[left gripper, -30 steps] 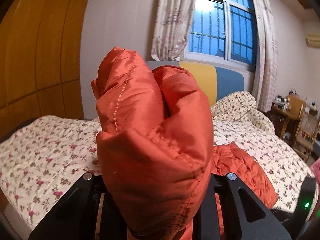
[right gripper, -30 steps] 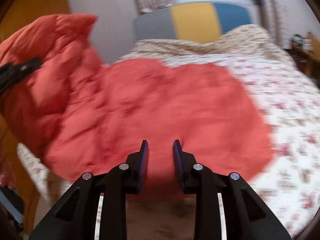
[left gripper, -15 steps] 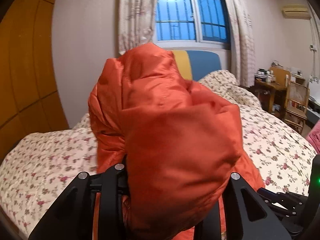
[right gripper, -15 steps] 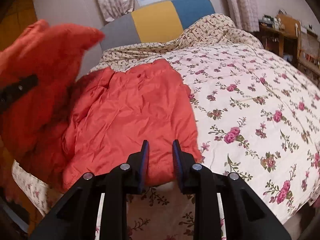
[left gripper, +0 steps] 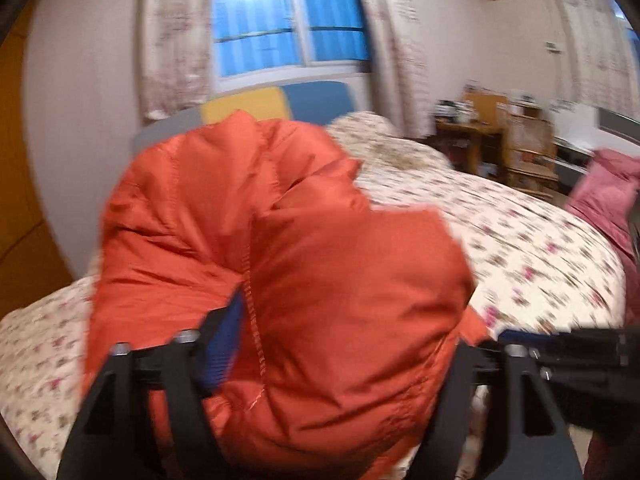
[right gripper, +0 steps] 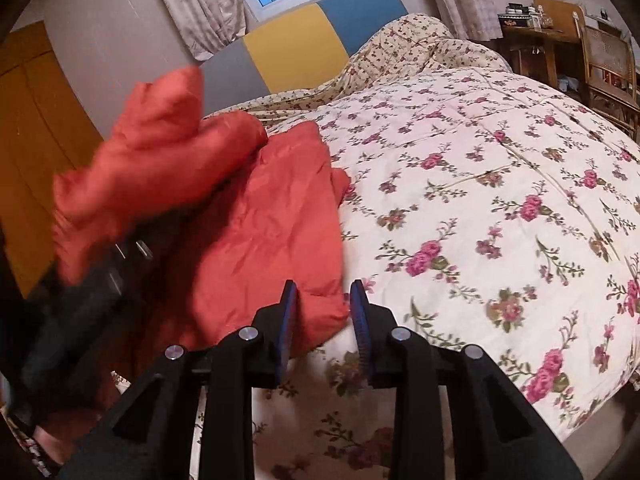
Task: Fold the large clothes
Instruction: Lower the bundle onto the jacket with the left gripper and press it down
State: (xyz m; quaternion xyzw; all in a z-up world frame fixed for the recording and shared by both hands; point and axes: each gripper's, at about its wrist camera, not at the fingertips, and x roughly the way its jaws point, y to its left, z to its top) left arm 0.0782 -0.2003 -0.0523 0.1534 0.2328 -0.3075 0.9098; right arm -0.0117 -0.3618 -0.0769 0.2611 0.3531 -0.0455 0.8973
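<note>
An orange padded jacket fills the left wrist view; my left gripper is shut on a bunched fold of it and holds it up above the bed. In the right wrist view the rest of the jacket lies on the floral bedspread, with the lifted part and the left gripper's black body at the left. My right gripper is slightly open and empty, its fingertips on either side of the jacket's near corner at the bed's front edge.
A yellow, blue and grey headboard and a curtained window stand at the far end. A wooden desk and chair stand to the right. A pink garment shows at the right edge. A wooden wardrobe stands left.
My left gripper has carried the held fold rightward over the bed. My right gripper has moved right along the jacket's near edge to its corner; the jacket now covers less of the bed.
</note>
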